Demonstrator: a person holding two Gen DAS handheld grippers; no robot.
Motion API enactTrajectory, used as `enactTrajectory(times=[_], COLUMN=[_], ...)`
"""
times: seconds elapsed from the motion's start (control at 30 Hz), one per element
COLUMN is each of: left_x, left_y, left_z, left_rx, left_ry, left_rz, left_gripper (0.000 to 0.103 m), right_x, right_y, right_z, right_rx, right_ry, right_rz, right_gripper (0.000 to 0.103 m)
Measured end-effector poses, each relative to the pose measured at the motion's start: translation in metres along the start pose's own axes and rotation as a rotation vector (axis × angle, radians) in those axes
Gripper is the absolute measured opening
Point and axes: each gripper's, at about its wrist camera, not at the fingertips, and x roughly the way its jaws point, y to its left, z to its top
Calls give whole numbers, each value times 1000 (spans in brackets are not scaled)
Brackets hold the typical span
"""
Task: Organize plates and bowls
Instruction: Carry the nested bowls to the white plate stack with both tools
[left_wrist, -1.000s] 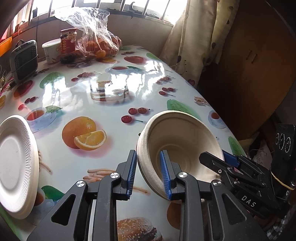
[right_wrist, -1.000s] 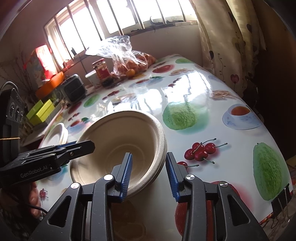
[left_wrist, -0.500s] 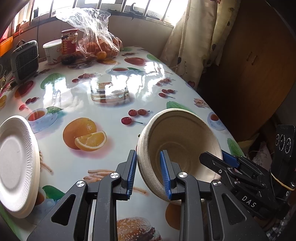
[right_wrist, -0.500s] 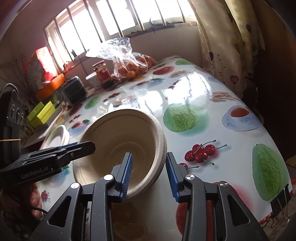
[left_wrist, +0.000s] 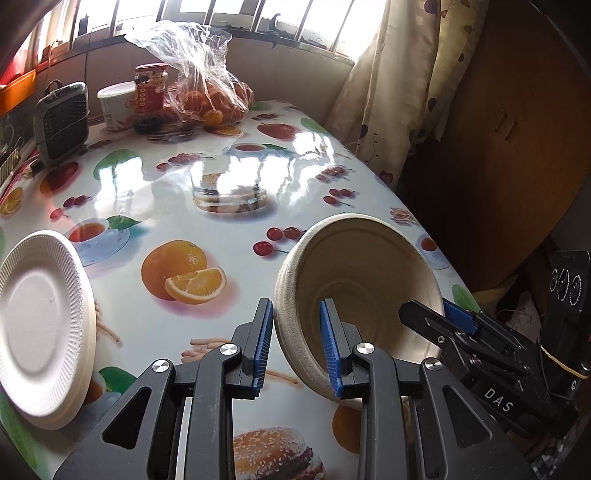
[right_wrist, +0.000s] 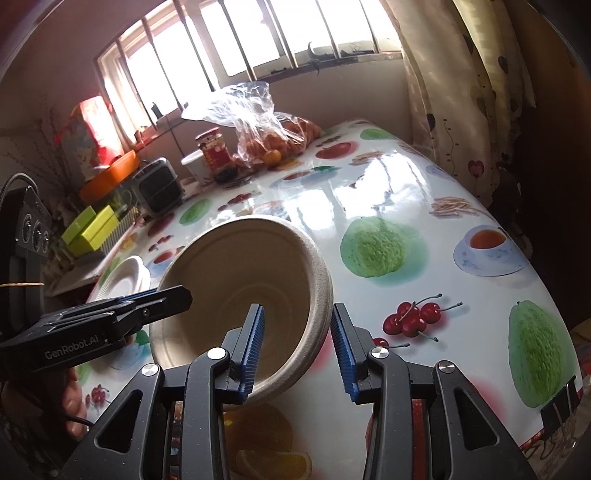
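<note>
A beige paper bowl (left_wrist: 354, 266) is held tilted above the fruit-print table (left_wrist: 221, 177), its mouth facing both cameras. My left gripper (left_wrist: 297, 343) is shut on the bowl's near-left rim, one blue pad outside and one inside. My right gripper (right_wrist: 297, 347) is shut on the opposite rim of the bowl (right_wrist: 240, 266), again with one pad inside the wall and one outside. Each gripper appears in the other's view: the right gripper (left_wrist: 432, 312) and the left gripper (right_wrist: 173, 295). A white paper plate (left_wrist: 40, 325) lies flat at the table's left edge, away from both grippers.
At the far end stand a plastic bag of oranges (left_wrist: 207, 99), a red-labelled jar (left_wrist: 149, 88), a white tub (left_wrist: 116, 103) and a small grey fan heater (left_wrist: 62, 118). A curtain (left_wrist: 388, 92) and wooden cabinet (left_wrist: 498, 129) border the table's right edge.
The bowl has tipped steeper, its far rim rising in both views. Both grippers stay clamped on the rim and have hardly shifted.
</note>
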Motion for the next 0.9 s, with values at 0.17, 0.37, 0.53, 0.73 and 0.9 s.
enactTrajectory(times=[0.17, 0.37, 0.53, 0.73, 0.9], left_x=[-8, -18, -25, -36, -45], left_y=[4, 13, 23, 36, 49], left_z=[-1, 0, -1, 0, -2], left_rx=[-12, -35, -59, -84, -106], left_ry=[-13, -32, -39, -60, -74], left_rz=[11, 27, 44, 70, 94], left_gripper=[27, 27, 27, 27, 27], right_x=[-1, 2, 6, 13, 20], right_y=[8, 20, 30, 46, 60], right_z=[4, 10, 15, 19, 24], right_rx=[-16, -40, -62, -93, -122], right_ry=[-6, -6, -7, -1, 5], right_rz=[14, 36, 60, 88, 111], right_gripper=[36, 36, 36, 36, 36])
